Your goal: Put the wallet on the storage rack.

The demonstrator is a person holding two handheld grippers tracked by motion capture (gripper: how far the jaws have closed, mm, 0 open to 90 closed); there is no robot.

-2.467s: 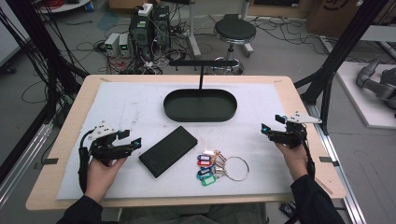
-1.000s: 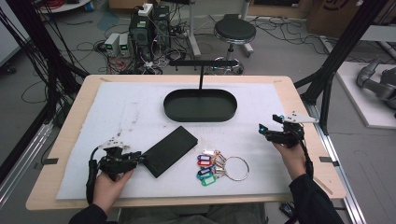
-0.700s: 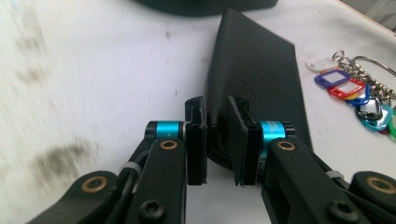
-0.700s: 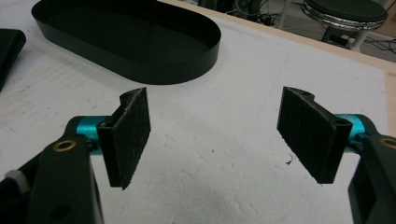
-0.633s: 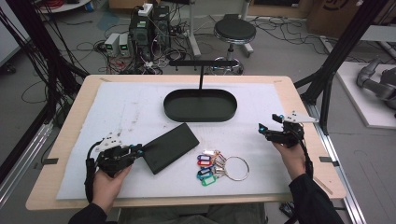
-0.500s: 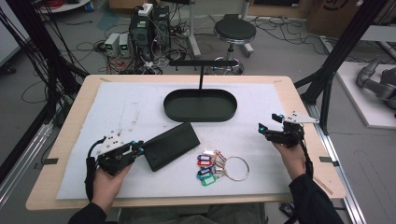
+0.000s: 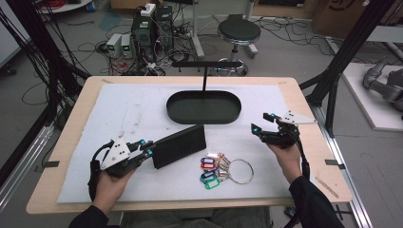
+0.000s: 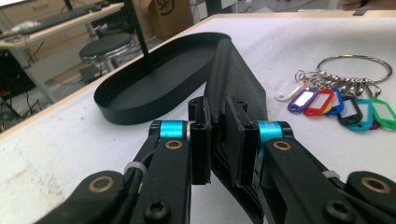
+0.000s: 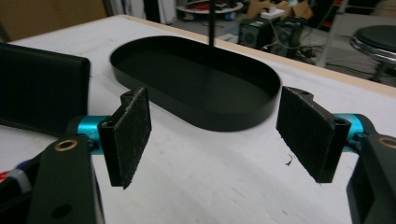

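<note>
1. Left gripper (image 7: 145,151), held in the person's left hand (image 7: 110,183), is clamped on the near end of a flat black slab (image 7: 179,146) (looks like a phone or slim case, cannot tell which); in the left gripper view both pads press its two faces (image 8: 219,140).
2. The slab is tilted up on its long edge rather than lying flat, its far end reaching toward the black oval tray (image 7: 204,107) and stopping just short of the tray's near rim.
3. Right gripper (image 7: 262,124), in the right hand (image 7: 286,159), sits to the right of the tray, jaws spread wide with nothing between them; in the right gripper view the two pads (image 9: 131,135) stand well apart with bare white mat and the tray (image 9: 196,88) beyond.
4. Tray sits on the white mat (image 7: 119,114) toward the far middle of the wooden table (image 7: 304,99); a thin black post with a crossbar (image 7: 206,64) rises at its far side.
5. Key ring with coloured tags (image 7: 222,169) (white, blue, red, green among them) lies flat on the mat nearer the person than the tray, just right of the slab, apart from both grippers.
6. In the left gripper view the tags (image 8: 336,100) lie right of the held slab (image 8: 236,88), the tray (image 8: 154,84) to its left.
7. Beyond the tray, off the table: a round black stool (image 7: 239,32) and electronics boxes with cables (image 7: 142,33) on the floor.
</note>
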